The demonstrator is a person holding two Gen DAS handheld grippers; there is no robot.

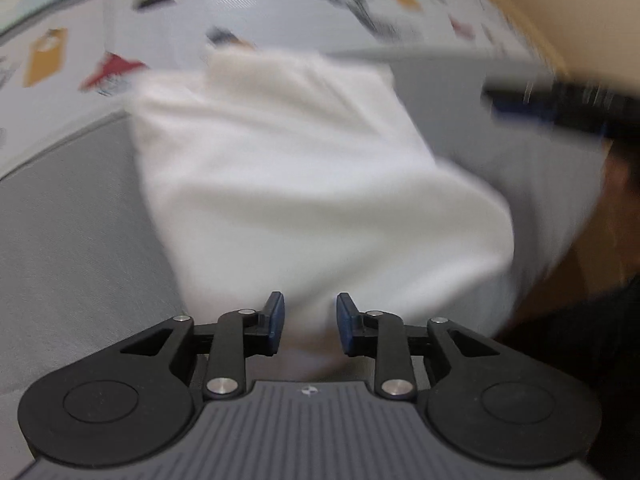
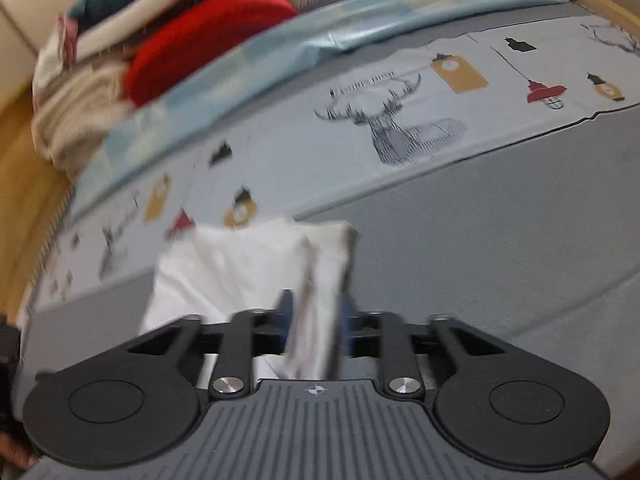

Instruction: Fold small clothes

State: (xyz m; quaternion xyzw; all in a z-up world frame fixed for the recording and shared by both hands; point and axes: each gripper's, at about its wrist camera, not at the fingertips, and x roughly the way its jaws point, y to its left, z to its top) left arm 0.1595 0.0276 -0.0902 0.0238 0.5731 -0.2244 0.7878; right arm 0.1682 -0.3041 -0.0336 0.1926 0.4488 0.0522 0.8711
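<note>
White garment (image 1: 288, 184): blurred by motion in the left wrist view; folds and near hem unreadable, lower edge hidden behind the gripper body.
Dark shape (image 1: 560, 108): upper right, smeared; identity unclear.
Right gripper (image 2: 314, 320): blue pads (image 2: 286, 312) blurred, contact with cloth unclear.
Clothes pile (image 2: 120, 60): upper left, cut off by the top edge, items indistinct.
Bedsheet prints (image 1: 44, 60): smeared, upper left.
</note>
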